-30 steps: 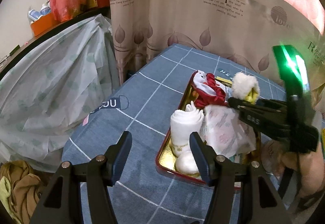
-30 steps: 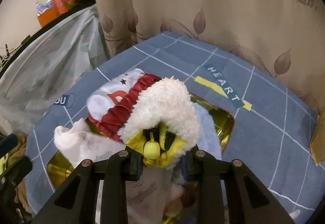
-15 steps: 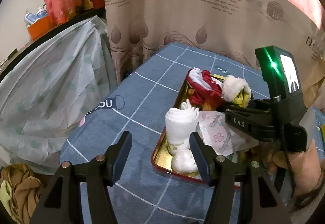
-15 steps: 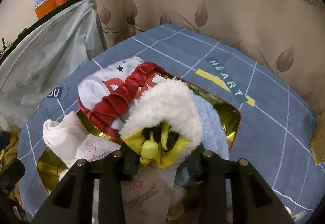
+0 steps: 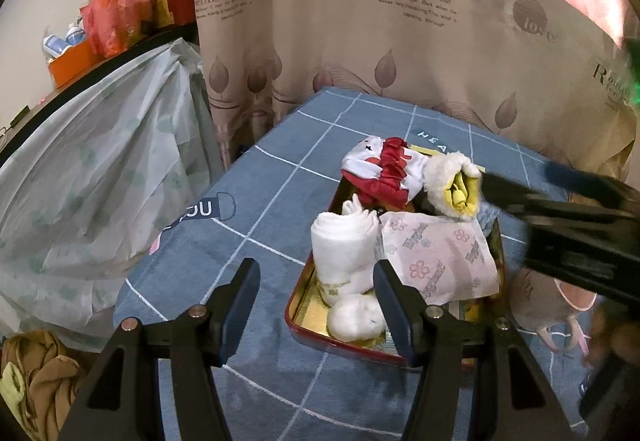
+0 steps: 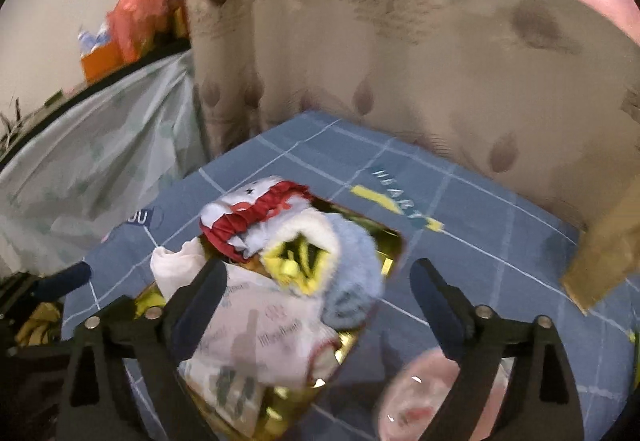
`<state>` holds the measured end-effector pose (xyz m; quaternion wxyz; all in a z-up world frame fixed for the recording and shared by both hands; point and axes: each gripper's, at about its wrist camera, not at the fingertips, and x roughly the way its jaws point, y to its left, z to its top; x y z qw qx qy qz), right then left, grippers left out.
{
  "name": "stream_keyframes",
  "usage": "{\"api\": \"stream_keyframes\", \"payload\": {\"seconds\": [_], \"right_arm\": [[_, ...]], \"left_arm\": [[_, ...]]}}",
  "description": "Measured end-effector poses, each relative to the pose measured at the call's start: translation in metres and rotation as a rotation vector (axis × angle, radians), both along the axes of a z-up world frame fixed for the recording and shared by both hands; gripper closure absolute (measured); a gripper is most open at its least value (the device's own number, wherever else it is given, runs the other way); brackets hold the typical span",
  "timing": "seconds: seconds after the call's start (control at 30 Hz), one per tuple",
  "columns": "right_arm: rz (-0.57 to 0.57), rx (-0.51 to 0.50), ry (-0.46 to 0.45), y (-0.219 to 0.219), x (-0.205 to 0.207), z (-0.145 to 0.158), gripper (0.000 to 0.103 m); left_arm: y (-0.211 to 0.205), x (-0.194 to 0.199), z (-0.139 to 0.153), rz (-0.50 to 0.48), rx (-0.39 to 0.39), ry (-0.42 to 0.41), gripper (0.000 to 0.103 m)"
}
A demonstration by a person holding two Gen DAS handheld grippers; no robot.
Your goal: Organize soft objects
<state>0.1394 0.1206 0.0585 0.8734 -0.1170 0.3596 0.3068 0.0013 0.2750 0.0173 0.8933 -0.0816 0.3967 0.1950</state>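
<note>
A red-rimmed gold tray (image 5: 304, 315) on the blue checked tablecloth holds soft things: a rolled white towel (image 5: 344, 241), a white puff (image 5: 356, 317), a floral tissue pack (image 5: 436, 257), a red-and-white cloth (image 5: 380, 173) and a fluffy white-and-yellow toy (image 5: 452, 181). My left gripper (image 5: 314, 305) is open and empty, low at the tray's near-left corner. My right gripper (image 6: 316, 293) is open and empty, pulled back above the tray (image 6: 390, 241); the toy (image 6: 304, 253) lies beside a light blue cloth (image 6: 352, 273). In the left wrist view the right gripper's dark body (image 5: 560, 217) enters from the right.
A leaf-print curtain (image 5: 400, 41) hangs behind the table. A plastic-covered piece of furniture (image 5: 88, 177) stands to the left, with a red bag (image 5: 116, 13) on top. A pink item (image 6: 432, 397) lies on the cloth right of the tray. A brown bag (image 6: 608, 253) is at the right edge.
My right gripper opened and let go of the fluffy white-and-yellow toy, which now rests in the tray, and it pulled back. The left gripper stayed low and open.
</note>
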Motion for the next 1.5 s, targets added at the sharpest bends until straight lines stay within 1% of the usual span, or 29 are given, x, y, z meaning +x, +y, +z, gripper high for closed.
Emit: {"api": "stream_keyframes", "payload": {"seconds": [0.07,0.1,0.23,0.33,0.47,0.53,0.87,1.3,1.5], "right_arm": [[-0.054,0.013,-0.024,-0.019,-0.012,0.008,0.002],[-0.074,0.016,-0.037,-0.027,-0.017,0.011,0.001],[-0.16,0.002,-0.085,-0.052,-0.039,0.012,0.001],[-0.213,0.017,-0.076,-0.066,-0.051,0.008,0.001],[-0.239,0.017,-0.073,-0.071,-0.063,0.002,0.001],[-0.24,-0.004,-0.07,-0.07,-0.068,-0.002,0.002],[-0.214,-0.021,-0.034,-0.062,-0.077,-0.015,0.001],[-0.199,-0.026,-0.005,-0.057,-0.075,-0.019,0.002],[-0.184,-0.031,-0.01,-0.053,-0.077,-0.02,0.002]], "left_arm": [[-0.002,0.001,-0.002,-0.002,0.004,0.007,0.043],[-0.004,0.002,-0.003,-0.005,0.005,0.01,0.043],[-0.012,0.003,-0.004,-0.024,0.017,0.013,0.043],[-0.018,0.003,-0.003,-0.035,0.025,0.014,0.043],[-0.024,0.003,-0.003,-0.048,0.036,0.012,0.043],[-0.025,0.003,-0.002,-0.052,0.039,0.011,0.043],[-0.028,0.003,-0.002,-0.053,0.039,0.01,0.043],[-0.028,0.003,-0.002,-0.053,0.039,0.011,0.043],[-0.029,0.003,-0.001,-0.062,0.036,0.001,0.043]]}}
